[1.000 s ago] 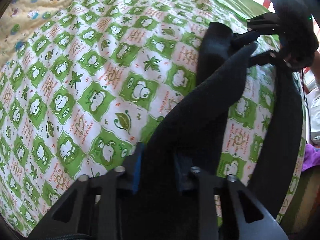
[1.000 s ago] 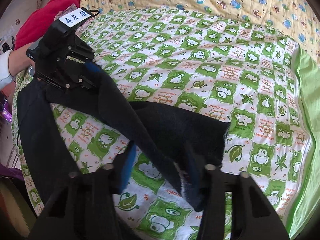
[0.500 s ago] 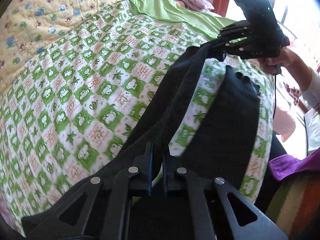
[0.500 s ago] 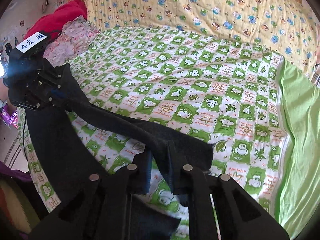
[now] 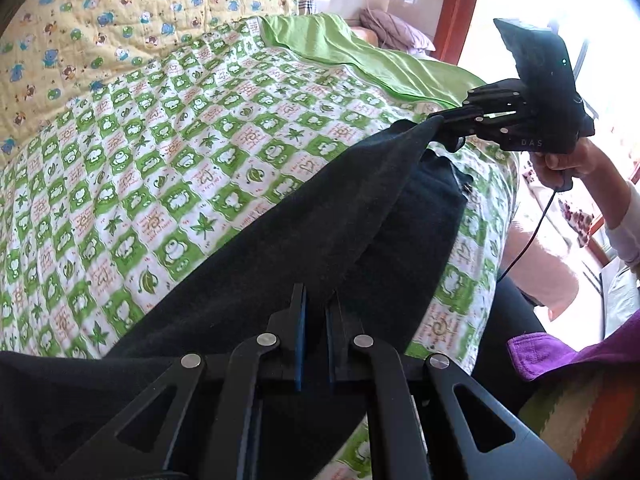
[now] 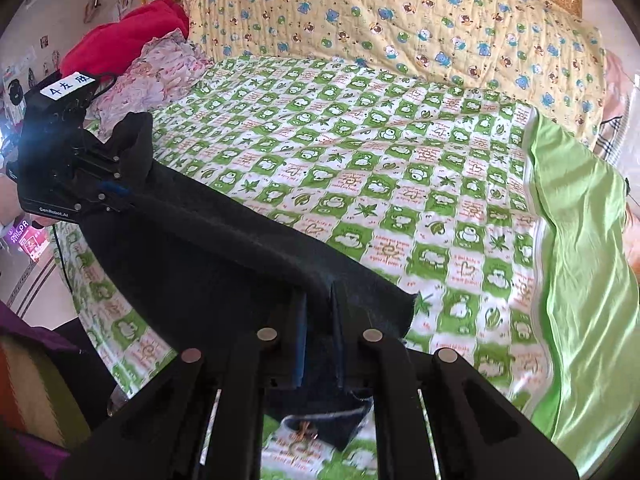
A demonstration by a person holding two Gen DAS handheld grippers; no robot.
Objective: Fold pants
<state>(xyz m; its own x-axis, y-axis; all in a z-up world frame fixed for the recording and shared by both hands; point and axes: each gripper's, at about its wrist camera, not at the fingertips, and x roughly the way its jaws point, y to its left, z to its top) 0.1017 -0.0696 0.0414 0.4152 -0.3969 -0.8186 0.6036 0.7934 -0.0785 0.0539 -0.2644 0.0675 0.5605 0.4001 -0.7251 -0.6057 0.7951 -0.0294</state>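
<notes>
Black pants hang stretched in the air between both grippers above the green frog-patterned bedspread. My left gripper is shut on one end of the cloth, which drapes down over its fingers. The right gripper, held by a hand, pinches the far end in the left wrist view. Seen from the right wrist, my right gripper is shut on the pants, and the left gripper clamps the other end at the left. The lower part of the pants hangs off the bed edge.
A yellow animal-print quilt lies at the head of the bed, a plain green sheet along its right side. Red and floral clothes are piled at the far left corner. A purple cloth lies off the bed near a person's sleeve.
Both grippers closed on the pants and moved apart and upward, pulling the cloth taut into a band. The pants lifted off the bedspread.
</notes>
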